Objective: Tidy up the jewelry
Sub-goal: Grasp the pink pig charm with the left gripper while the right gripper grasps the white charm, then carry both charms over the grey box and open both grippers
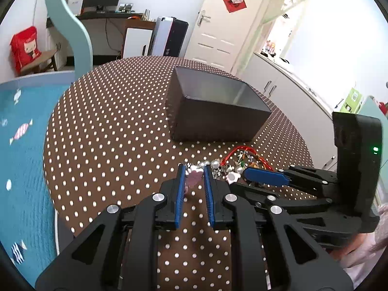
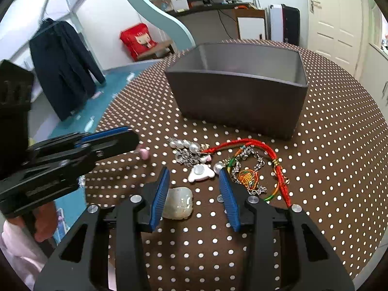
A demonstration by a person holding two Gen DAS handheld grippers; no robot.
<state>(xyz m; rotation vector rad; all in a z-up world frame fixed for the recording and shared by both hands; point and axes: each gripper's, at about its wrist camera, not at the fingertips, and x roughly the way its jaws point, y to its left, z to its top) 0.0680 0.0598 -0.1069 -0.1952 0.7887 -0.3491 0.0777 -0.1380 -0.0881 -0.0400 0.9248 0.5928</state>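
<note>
Left gripper half-clenched around small pink bead charm; right gripper released. Risk: charm slips free, rolling off worktop edge

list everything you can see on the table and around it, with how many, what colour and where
box: 1, dark grey, open top, far side of table
tablecloth: 1, brown with white dots, over round table
red cord: 1, red, in front of box
pearl cluster: 1, silvery white, left of cord
white charm: 1, white, near pearls
pale stone: 1, off-white, between right gripper's fingers
pink piece: 1, pink, at left gripper's tips
coat: 1, dark, hanging, background
red bag: 1, background
left gripper: black, blue pads
right gripper: black, blue pads, open
</note>
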